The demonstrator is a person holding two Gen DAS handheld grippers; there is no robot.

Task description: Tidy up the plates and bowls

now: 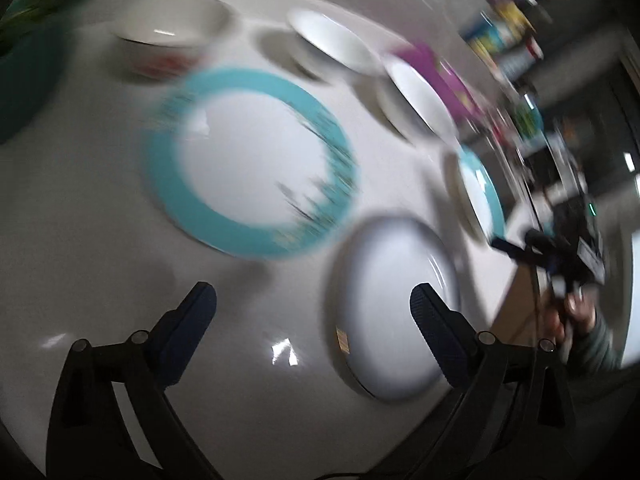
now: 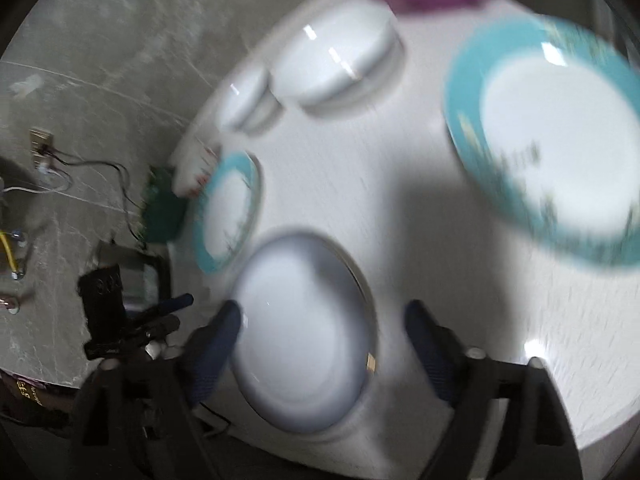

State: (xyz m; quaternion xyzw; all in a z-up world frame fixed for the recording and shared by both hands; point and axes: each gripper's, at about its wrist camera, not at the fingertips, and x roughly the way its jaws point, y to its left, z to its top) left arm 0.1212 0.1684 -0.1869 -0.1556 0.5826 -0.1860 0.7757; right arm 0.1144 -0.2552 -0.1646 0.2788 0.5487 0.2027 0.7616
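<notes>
Left tongs [image 1: 312,312]: released, empty, above desk [image 1: 100,240].
Right tongs [image 2: 324,320]: released, straddling white plate [image 2: 304,352], pads apart from rim.
White plate: near desk edge.

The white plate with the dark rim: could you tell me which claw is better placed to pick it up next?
Probably the right. Its open right claw already straddles the white plate. The open left claw has only one finger at the plate's edge, mostly over bare table.

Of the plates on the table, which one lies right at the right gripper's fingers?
The plain white plate with a dark edge line, no teal band; it sits between the right gripper's open fingers.
</notes>
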